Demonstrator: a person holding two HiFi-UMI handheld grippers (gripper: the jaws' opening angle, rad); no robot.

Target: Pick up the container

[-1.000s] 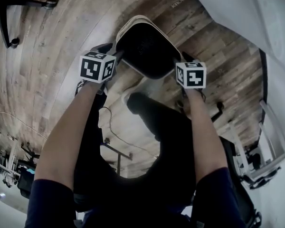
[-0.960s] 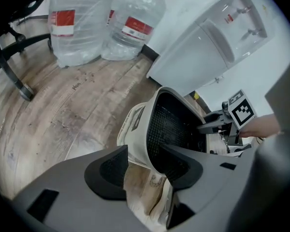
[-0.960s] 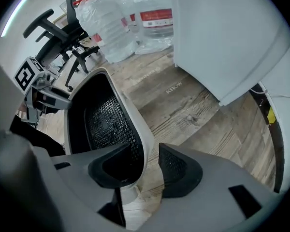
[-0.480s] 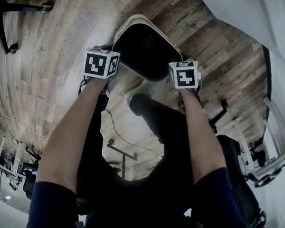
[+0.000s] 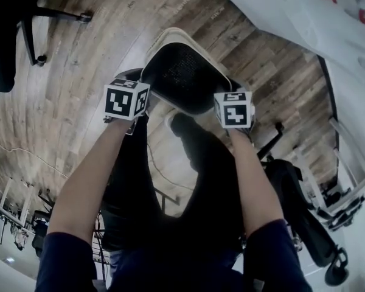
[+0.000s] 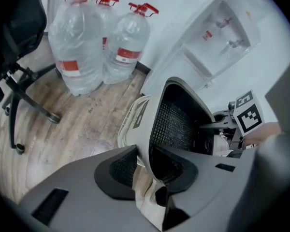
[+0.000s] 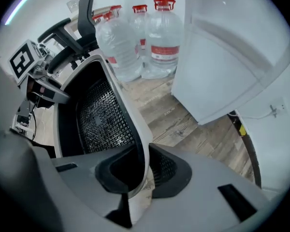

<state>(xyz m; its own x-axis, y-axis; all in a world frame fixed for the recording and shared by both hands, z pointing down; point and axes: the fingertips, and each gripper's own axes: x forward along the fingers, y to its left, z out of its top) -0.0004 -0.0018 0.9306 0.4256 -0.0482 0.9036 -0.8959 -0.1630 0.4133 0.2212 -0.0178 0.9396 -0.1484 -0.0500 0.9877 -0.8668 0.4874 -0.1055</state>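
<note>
1. The container [image 5: 185,72] is dead ahead of us, out past both arms, with its dark mesh inside facing up at us and the wooden floor [image 5: 73,66] behind it. It looks lifted off the boards, but we can't say that for sure from here.
2. The left gripper [image 5: 143,79] has its fingers [image 6: 117,173] clamped on the container's left rim. In the left gripper view, one finger is inside against the mesh and the other is outside on the white wall, with the rim pinched between them.
3. The right gripper [image 5: 230,89] has the same hold on the opposite rim: fingers closed on the wall, one inside and one outside.
4. The bit that matters is that the container fills the gap between the two grippers. Its long axis seems to run across from one gripper to the other, so neither hand is nearer and it's a shared hold, one at each end.
5. Our guess is that any lift from here needs both hands rising together at the same spacing. If they don't, the thing tips or a rim slips out of the fingers.
</note>
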